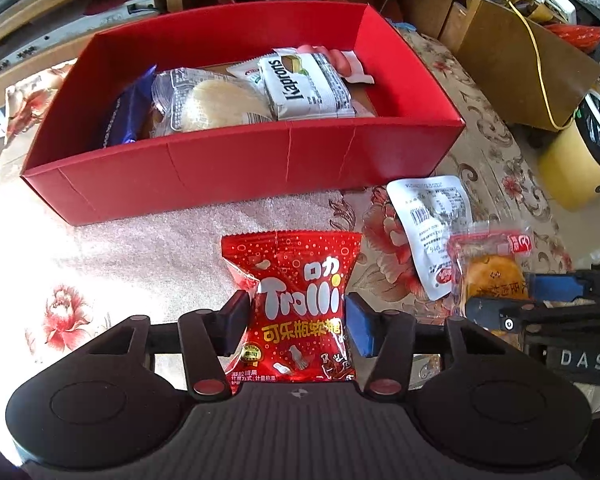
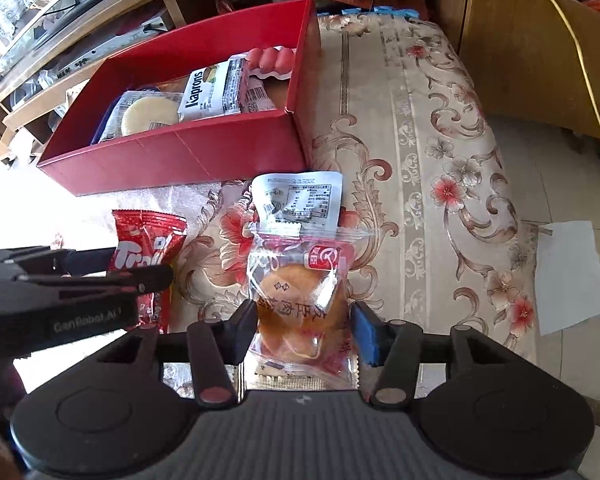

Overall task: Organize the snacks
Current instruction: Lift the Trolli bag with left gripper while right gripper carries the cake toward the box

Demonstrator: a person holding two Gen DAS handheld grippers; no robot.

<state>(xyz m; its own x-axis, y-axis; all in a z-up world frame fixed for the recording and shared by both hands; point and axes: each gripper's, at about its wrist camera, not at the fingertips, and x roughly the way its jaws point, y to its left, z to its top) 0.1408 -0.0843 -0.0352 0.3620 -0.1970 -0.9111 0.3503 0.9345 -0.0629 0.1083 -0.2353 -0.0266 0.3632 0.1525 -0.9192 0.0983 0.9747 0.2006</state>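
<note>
Left wrist: Trolli bag [image 1: 300,312] (red) between claw [image 1: 298,322] pads.

The blue packet [image 1: 130,110] in the red box [image 1: 236,176] is mostly hidden behind its wall; the white pouch's [image 2: 300,200] print is too small to read.

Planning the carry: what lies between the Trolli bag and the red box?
Only bare floral cloth separates the Trolli bag from the red box, as the left wrist view shows.
</note>
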